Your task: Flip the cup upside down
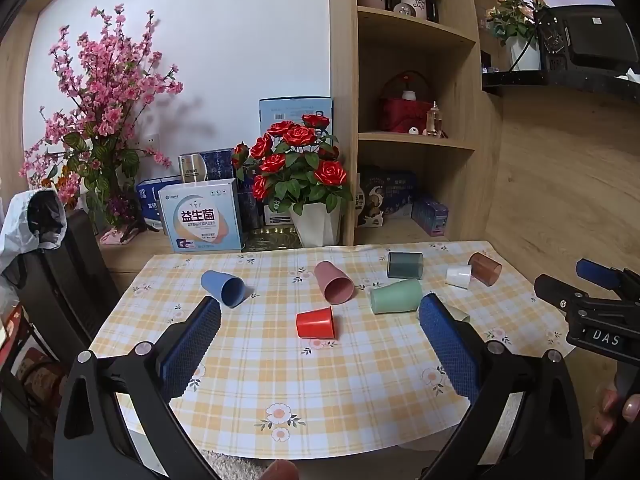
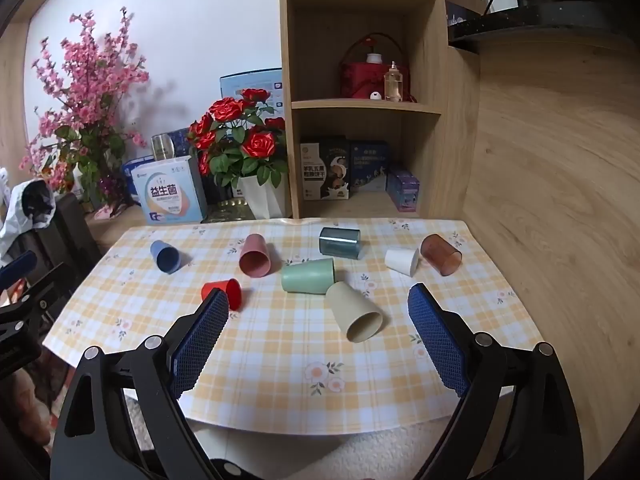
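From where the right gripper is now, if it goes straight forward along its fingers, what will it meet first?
Probably the beige cup: it lies on its side between the open fingers of the right gripper, mouth toward the camera. The green cup lies just behind it. Depth is hard to judge, so the height might differ.

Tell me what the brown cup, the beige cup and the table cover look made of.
Brown cup: clear tinted plastic, glossy; the tablecloth pattern shows through its wall. Beige cup: opaque, matte, likely plastic or wheat-straw composite; no glare. Table cover: probably vinyl or oilcloth; smooth printed plaid, stiff edge, faint sheen.
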### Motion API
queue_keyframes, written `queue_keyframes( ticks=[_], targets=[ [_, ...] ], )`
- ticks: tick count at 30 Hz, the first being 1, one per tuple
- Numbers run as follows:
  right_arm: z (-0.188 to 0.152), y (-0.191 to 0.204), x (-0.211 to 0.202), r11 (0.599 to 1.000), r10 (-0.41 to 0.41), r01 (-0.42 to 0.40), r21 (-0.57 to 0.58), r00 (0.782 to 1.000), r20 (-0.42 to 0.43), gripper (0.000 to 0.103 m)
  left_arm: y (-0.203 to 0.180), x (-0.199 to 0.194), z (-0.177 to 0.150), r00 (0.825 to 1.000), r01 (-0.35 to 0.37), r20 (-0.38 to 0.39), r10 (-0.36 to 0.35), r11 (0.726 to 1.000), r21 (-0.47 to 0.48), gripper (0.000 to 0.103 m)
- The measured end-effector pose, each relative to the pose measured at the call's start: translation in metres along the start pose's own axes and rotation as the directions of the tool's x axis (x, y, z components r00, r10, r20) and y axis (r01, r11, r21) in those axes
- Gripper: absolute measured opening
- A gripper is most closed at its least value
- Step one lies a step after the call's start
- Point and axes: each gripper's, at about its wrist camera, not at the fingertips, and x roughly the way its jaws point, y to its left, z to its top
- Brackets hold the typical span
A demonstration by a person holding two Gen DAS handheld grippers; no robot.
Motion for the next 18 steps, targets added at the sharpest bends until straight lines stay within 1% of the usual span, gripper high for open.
queue_keyframes(
  ticks=[9, 11, 15, 18],
  targets=[
    [-0.0008, 0.0015, -0.0021, 1.0, -0.003, 0.003, 0.0, 1.0, 0.007, 0.088, -0.0001, 0.0003, 0.0, 1.0, 0.0, -0.004, 0.0, 1.0, 0.001, 0.097],
    [0.0008, -0.0001, 0.0003, 1.0, -0.001, 0.001, 0.002, 1.0, -0.004, 0.088, -0.0001, 0.0004, 0.0, 1.0, -0.001, -0.004, 0.001, 1.0, 0.001, 0.097],
    [-0.0047, -0.0023, 0.0021, 1.0, -0.001, 0.001, 0.002, 1.0, -0.005, 0.088, -0.0005, 0.0001, 0.0, 1.0, 0.0, -0.004, 0.0, 1.0, 0.002, 0.097],
    [-0.0012, 0.0001, -0.0007, 1.0, -0.001, 0.001, 0.002, 1.0, -0.004, 0.088, -0.0007, 0.0005, -0.0001, 1.0, 0.0, -0.005, 0.0, 1.0, 0.003, 0.097]
  ],
)
